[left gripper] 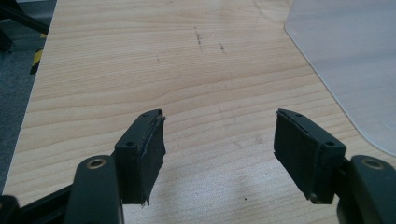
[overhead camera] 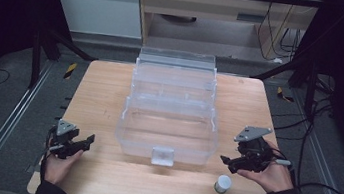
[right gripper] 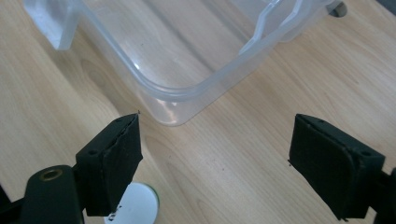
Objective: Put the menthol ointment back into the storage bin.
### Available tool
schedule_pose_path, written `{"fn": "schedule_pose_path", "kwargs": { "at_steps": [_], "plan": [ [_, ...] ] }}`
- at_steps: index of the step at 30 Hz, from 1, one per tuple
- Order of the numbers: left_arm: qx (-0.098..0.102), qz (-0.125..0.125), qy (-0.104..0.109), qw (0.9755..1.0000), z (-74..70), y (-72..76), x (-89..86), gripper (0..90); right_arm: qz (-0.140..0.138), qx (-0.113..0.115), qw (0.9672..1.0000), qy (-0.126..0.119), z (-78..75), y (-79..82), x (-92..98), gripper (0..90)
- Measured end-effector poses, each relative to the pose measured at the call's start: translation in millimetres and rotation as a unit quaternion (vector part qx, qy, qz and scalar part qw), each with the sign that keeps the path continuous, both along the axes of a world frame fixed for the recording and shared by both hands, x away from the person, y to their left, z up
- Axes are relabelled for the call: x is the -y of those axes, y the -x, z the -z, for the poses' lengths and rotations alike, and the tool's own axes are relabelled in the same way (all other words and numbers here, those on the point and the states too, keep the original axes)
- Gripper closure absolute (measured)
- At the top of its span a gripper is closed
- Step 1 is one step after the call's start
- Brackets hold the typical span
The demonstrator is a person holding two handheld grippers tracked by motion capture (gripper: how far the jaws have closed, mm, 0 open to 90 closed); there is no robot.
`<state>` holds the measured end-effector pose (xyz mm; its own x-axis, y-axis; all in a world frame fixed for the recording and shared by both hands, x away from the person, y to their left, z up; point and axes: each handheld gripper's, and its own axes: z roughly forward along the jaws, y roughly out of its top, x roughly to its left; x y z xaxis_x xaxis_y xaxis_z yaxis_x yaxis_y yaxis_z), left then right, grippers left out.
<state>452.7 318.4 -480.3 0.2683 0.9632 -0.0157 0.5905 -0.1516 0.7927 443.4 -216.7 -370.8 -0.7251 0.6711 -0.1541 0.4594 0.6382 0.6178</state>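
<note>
Our right gripper point(overhead camera: 226, 160) hovers with its jaws spread wide and nothing between them, low over the bench near the front right corner, and it is the one nearest the small white-capped container point(overhead camera: 222, 184) that stands upright there, just in front of the jaws and apart from them. In the right gripper view that white cap point(right gripper: 135, 205) peeps out beside the left-hand pad point(right gripper: 114, 161), so we judge the reach is off-centre: we should shift the gripper until the cap sits midway between both pads, then lower and close on the body below the cap, squarely, so it does not tip or roll away. Just behind it stands the clear plastic storage bin point(overhead camera: 168, 127), open-topped, in the middle of the bench with its white latch point(overhead camera: 162, 155) facing the front edge; its rounded corner point(right gripper: 175, 109) lies close ahead of the jaws, so we lift well clear of the rim. Our left gripper point(overhead camera: 84, 142) rests near the front left corner, jaws likewise wide apart and empty, beside the bin's wall point(left gripper: 345, 60)
</note>
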Motion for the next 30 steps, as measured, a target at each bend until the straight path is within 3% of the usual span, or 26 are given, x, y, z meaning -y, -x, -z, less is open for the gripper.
{"fn": "schedule_pose_path", "kwargs": {
  "at_steps": [10,18,30],
  "plan": [
    [0.003,-0.003,0.002,1.0000,-0.9,0.4,-0.7,33.3,-0.024,-0.032,0.9988,0.027,-1.3,0.9,-7.6,18.6],
    [0.001,-0.002,0.001,1.0000,-0.5,0.0,-0.5,33.3,-0.055,-0.062,0.9944,0.065,4.6,4.4,-12.5,20.7],
    [0.000,-0.001,0.000,1.0000,-0.8,0.1,-0.6,33.2,-0.079,-0.089,0.9886,0.093,9.2,7.8,-16.8,23.8]
  ]
}}
